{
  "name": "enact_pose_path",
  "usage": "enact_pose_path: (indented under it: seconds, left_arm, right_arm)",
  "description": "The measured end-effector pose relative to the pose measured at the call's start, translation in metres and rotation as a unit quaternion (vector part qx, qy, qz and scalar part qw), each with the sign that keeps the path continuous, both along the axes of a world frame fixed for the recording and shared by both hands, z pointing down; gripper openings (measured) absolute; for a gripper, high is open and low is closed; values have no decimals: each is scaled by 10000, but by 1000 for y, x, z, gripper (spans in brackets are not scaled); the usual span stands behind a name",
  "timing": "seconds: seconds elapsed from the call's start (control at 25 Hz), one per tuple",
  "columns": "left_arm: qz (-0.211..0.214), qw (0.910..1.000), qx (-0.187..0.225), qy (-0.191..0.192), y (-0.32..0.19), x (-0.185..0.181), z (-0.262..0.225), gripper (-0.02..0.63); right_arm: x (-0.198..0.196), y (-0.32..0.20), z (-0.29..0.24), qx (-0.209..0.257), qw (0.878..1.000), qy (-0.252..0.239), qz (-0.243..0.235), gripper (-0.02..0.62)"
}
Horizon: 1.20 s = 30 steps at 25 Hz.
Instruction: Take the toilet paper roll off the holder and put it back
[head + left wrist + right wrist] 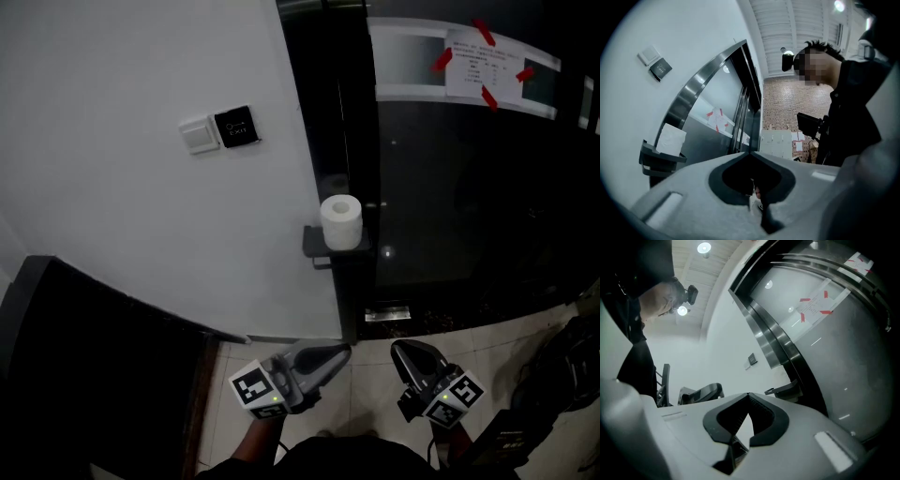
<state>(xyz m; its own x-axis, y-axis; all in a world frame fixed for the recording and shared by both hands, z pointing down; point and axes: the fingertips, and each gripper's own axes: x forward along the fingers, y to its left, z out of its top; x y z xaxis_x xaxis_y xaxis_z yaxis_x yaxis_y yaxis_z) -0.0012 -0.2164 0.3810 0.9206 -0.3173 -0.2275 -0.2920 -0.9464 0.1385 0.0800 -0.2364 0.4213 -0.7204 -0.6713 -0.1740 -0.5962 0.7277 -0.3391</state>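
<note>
Both grippers are low in the head view, over the tiled floor [370, 398], with plenty of open room between them and the wall ahead. The left gripper [339, 353] has its jaws pressed together, nothing between them. The right gripper [398, 349] is the same: tips meeting, empty. The two sit side by side with a clear gap between them.

Up ahead, the toilet paper roll [340, 221] stands upright on the dark holder [319, 246], well apart from both grippers. The holder juts out right where the white wall [122, 206] ends and the dark door frame [328, 112] begins, and its front edge is free.

To the right runs the glass door [469, 216], with a paper notice [483, 66] taped up high with red strips. On the wall to the left are a light switch [199, 134] and a black exit button [234, 126]. A dark panel [94, 366] closes off the lower left.
</note>
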Motion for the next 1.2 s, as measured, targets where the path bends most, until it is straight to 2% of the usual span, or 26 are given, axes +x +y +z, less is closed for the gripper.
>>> enact_pose_path:
  seconds: [0.16,0.32,0.36,0.44,0.56,0.64,0.8,1.04,1.2]
  left_arm:
    - [-4,9999,126,-99,-6,-9,0,0]
    - [39,9995,235,-190,-10,-17,-3,0]
    - [-1,9996,220,-165,-12,-21,-3,0]
    - [-118,9997,169,-103,-16,-32,-1,0]
    - [-296,9994,144,-62,-20,-50,2,0]
    - [-394,9991,164,-54,-21,-60,4,0]
    - [-601,9981,130,8,-21,-78,4,0]
    - [-961,9953,-107,-82,-25,-110,17,0]
    - [-1137,9932,-230,-78,-27,-122,21,0]
  right_arm:
    - [-1,-10,8,-127,9998,5,154,2]
    - [1,-33,2,234,9968,278,716,2]
    - [1,-42,1,290,9951,402,858,19]
    - [-4,-63,2,272,9932,649,928,91]
    - [-21,-108,5,238,9913,954,871,259]
    - [-29,-139,-2,326,9877,1117,1044,344]
    - [-47,-191,-16,348,9790,1443,1399,451]
    - [-87,-259,-31,320,9652,1907,1763,479]
    - [-97,-289,-20,-132,9550,2282,1891,481]
